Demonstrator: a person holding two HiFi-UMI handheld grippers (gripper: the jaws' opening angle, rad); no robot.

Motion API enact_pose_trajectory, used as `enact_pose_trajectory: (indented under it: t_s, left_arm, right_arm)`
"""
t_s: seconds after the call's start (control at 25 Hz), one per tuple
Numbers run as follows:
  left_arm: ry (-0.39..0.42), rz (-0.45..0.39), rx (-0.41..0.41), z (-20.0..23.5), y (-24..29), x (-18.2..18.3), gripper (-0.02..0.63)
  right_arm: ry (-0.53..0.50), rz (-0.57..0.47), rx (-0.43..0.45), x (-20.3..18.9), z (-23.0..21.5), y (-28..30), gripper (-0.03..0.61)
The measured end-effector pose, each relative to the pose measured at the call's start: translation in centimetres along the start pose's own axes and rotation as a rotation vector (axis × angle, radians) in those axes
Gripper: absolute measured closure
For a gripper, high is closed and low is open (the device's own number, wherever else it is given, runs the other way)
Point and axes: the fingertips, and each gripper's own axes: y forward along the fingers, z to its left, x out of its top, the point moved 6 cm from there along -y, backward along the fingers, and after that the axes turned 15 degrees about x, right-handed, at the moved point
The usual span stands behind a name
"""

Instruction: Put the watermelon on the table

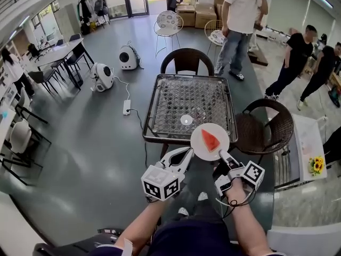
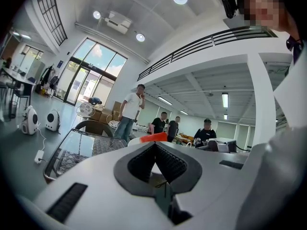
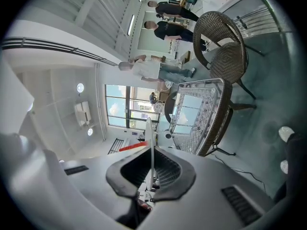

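Note:
A red watermelon slice (image 1: 210, 140) lies on a round white plate (image 1: 202, 149) held in the air just short of the near edge of the glass-topped wicker table (image 1: 151, 122). My right gripper (image 1: 222, 156) is shut on the plate's near rim; in the right gripper view the plate (image 3: 149, 133) stands edge-on between the pads, the slice (image 3: 132, 147) to its left. My left gripper (image 1: 189, 152) is shut, its tips at the plate's left rim; contact cannot be told. In the left gripper view the slice (image 2: 154, 137) shows just past that gripper's (image 2: 154, 146) tips.
A small round white thing (image 1: 186, 120) sits on the table top. Dark wicker chairs stand at the far side (image 1: 186, 60) and right side (image 1: 266, 127). A power strip (image 1: 127, 107) and cable lie on the floor to the left. Several people stand beyond.

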Motion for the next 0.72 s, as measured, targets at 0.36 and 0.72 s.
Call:
enact_pose_trajectory:
  t_s: [0.36, 0.72]
  left_arm:
    - [0.010, -0.006, -0.002, 0.9, 2.3, 0.8, 0.609]
    - [0.037, -0.003, 0.014, 2.1, 6.9, 1.6, 0.609]
  right_arm:
    - [-0.004, -0.016, 0.010, 1.9, -0.4, 2.1, 0.568]
    - [0.001, 0.017, 0.001, 4.8, -2.2, 5.7, 0.568]
